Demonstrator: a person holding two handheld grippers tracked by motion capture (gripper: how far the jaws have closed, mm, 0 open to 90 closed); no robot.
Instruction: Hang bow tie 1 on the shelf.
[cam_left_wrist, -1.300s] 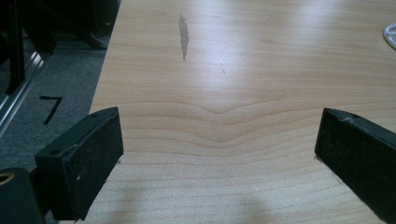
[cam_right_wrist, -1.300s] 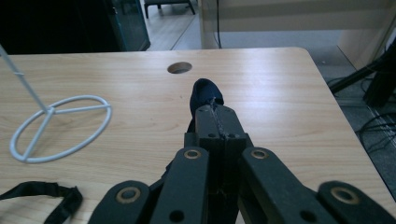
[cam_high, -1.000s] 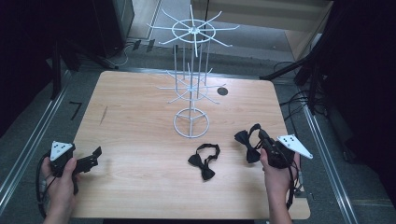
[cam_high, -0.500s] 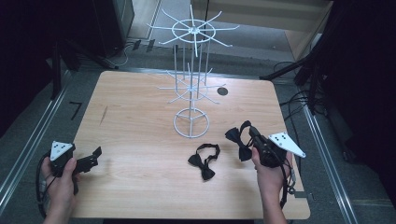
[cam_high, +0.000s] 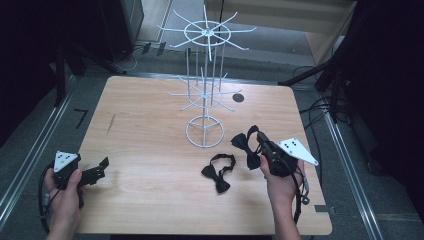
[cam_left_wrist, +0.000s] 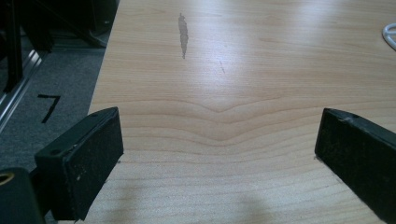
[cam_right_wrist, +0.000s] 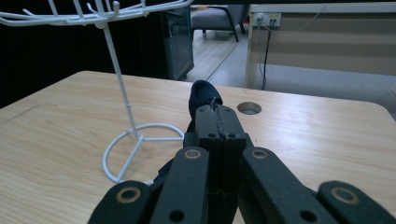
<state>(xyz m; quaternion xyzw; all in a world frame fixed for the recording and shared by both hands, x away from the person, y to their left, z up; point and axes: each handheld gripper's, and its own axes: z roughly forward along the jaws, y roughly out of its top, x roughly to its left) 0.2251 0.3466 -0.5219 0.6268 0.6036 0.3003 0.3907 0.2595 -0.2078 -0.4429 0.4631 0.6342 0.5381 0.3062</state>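
While raised, the right hand-held gripper (cam_high: 258, 141) clamps a bow tie (cam_high: 246, 145).

High view looks down on the table (cam_high: 150, 150); both gripper views skim it closely, sharing its wood.

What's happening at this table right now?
A person works with a tool in each hand. The right tool is shut on a black bow tie, held just off the table near the base of the white wire rack. A second bow tie lies flat on the wood. The left tool sits open at the near left edge, holding nothing.
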